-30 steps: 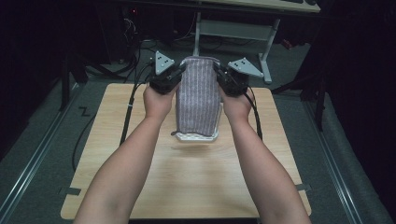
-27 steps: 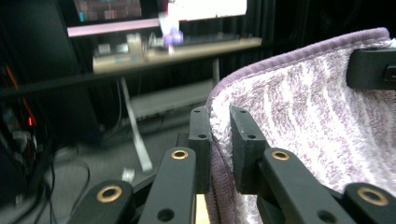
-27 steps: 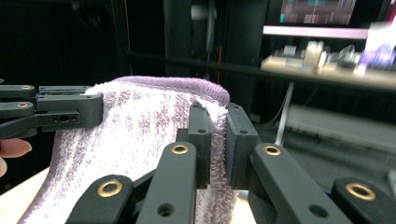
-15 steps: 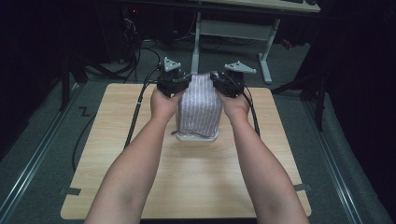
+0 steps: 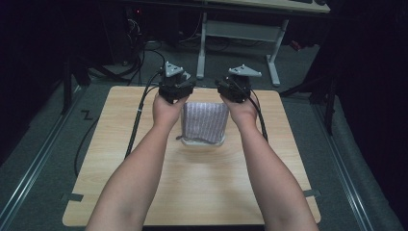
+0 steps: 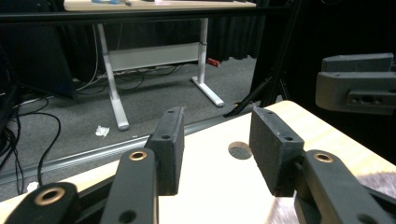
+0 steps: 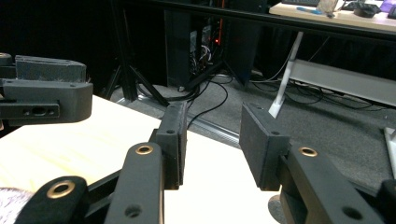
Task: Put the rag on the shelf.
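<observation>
A grey-and-white striped cloth (image 5: 204, 121) lies folded on the wooden table (image 5: 120, 159), between the person's two hands. My left gripper (image 5: 175, 88) sits just past the cloth's far left corner, and my right gripper (image 5: 234, 89) just past its far right corner. The left gripper view shows the left gripper (image 6: 217, 144) open with bare table between its pads, and a bit of cloth (image 6: 373, 179) at the lower right. In the right gripper view the right gripper (image 7: 212, 140) is open and holds nothing, with cloth (image 7: 9, 198) at the lower left corner.
Black cables (image 5: 139, 115) trail from the grippers over the table's left side to the floor. A round hole (image 6: 240, 150) marks the tabletop near the far edge. Beyond the table stands a white-legged desk (image 5: 240, 33) on grey carpet, with dark equipment behind it.
The cloth was held up tall between both grippers; it has come down into a shorter folded stack on the table. Both grippers have let go and moved toward the far edge.
</observation>
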A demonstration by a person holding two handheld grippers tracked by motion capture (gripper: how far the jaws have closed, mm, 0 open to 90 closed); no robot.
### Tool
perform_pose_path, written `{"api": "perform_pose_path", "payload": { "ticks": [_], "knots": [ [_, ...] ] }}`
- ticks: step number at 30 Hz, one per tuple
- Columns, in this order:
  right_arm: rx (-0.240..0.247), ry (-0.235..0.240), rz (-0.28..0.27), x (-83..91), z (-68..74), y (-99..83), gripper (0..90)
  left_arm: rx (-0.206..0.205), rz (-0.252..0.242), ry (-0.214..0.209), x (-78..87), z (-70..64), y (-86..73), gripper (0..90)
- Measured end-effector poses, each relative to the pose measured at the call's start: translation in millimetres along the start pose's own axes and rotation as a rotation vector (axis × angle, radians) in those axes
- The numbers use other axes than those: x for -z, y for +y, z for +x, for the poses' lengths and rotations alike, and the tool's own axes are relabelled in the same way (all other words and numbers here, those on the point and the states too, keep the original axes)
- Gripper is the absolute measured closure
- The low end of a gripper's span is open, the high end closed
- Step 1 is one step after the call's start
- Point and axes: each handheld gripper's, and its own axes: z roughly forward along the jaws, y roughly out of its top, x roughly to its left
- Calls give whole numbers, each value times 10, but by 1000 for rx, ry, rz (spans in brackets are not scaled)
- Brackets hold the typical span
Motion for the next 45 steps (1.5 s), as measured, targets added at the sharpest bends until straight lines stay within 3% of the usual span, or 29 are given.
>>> {"api": "perform_pose_path", "payload": {
  "ticks": [13,20,28,37,41,45],
  "knots": [
    [29,17,-15,280,96,-71,673,-26,-29,-20,303,-136,-41,541],
    [31,20,-37,489,161,-150,674,-6,-30,-26,524,-210,-156,529],
    [74,25,-44,716,288,-297,688,-10,-29,-29,721,-274,-237,528],
    [93,23,-47,929,331,-428,684,-27,-38,-66,893,-340,-277,522],
    [96,22,-33,972,297,-488,672,-19,-17,-72,908,-312,-367,518],
    [103,22,-17,1021,279,-595,665,-11,12,-84,928,-277,-564,513]
  ]
}}
